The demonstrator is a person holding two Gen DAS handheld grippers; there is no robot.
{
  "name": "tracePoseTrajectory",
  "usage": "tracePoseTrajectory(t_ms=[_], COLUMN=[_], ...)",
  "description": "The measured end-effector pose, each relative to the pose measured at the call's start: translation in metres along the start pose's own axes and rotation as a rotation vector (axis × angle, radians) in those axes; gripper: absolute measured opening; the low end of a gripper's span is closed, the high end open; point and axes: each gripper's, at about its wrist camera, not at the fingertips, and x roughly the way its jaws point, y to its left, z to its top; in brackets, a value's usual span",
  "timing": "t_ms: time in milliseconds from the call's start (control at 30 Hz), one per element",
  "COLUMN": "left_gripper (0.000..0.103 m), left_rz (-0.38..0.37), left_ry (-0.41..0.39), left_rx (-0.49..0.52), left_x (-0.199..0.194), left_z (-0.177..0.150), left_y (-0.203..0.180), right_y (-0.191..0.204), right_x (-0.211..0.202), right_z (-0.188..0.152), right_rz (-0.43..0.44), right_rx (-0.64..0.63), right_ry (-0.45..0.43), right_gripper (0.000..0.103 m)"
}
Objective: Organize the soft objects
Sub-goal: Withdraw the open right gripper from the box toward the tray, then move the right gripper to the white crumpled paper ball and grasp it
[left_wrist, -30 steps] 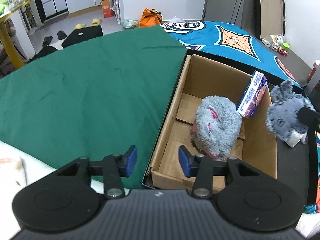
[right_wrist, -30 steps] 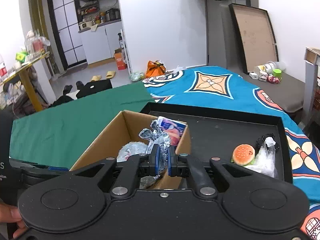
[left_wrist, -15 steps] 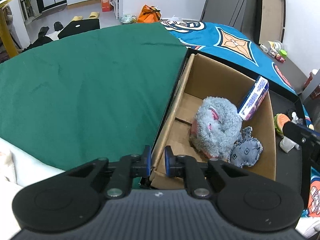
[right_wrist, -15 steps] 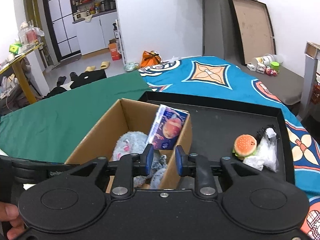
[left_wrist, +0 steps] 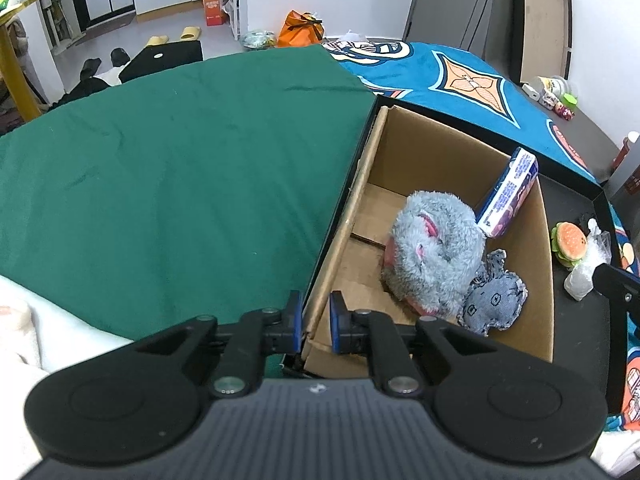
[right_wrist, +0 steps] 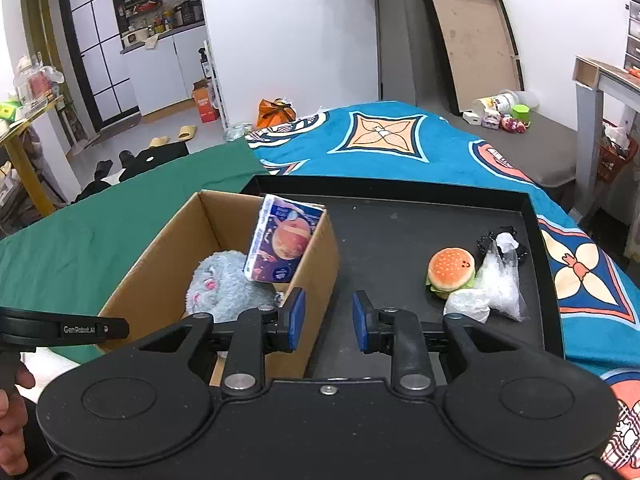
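A cardboard box stands on a black tray. In it lie a fluffy grey plush, a small grey denim toy and a tissue pack leaning on the far wall. My left gripper is shut on the box's near left wall. My right gripper is open and empty above the tray, just right of the box. A burger toy and clear plastic bags lie on the tray to the right.
A green cloth covers the surface left of the box. A blue patterned blanket lies beyond the tray. A grey bench with small bottles stands at the back right. The tray has a raised rim.
The right gripper dropped the small grey denim toy into the box, opened and drew back to the right. The left gripper closed on the box's near left wall.
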Motion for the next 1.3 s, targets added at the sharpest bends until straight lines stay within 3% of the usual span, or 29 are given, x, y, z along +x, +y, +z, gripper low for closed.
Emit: tracePoseTrajectory(t_ms=[500,633,833,1100,1300], left_gripper=[0.018,0.039,0.052,0.055,0.055], left_rz=[0.109,0.125,0.16,0.209,0.238], left_ry=[-0.005,-0.005,-0.002,0.018,0.051], left_rx=[0.086,0.113,0.138,0.189,0.167], left_x=[-0.003,-0.004,-0.003,0.003,0.013], left_z=[-0.001,-0.001,0.0,-0.001,0.003], left_y=[-0.025,-0.034,-0.046,-0.059,-0.061], right_y=[-0.039,-0.052,-0.071,-0.092,-0.109], right_x=[0.001,0.004,0.012,0.031,0.05], right_z=[-0.005,-0.006,-0.013,-0.026,-0.03], right_rz=[-0.008,-0.008,-0.01,-0.024,-0.05], right_rx=[0.047,0.065,0.101,0.137,0.162], right_ry=[-0.01,-0.011,-0.006,0.01,0.027], right_gripper=[0.042,0.044,0.047,0.058,0.065])
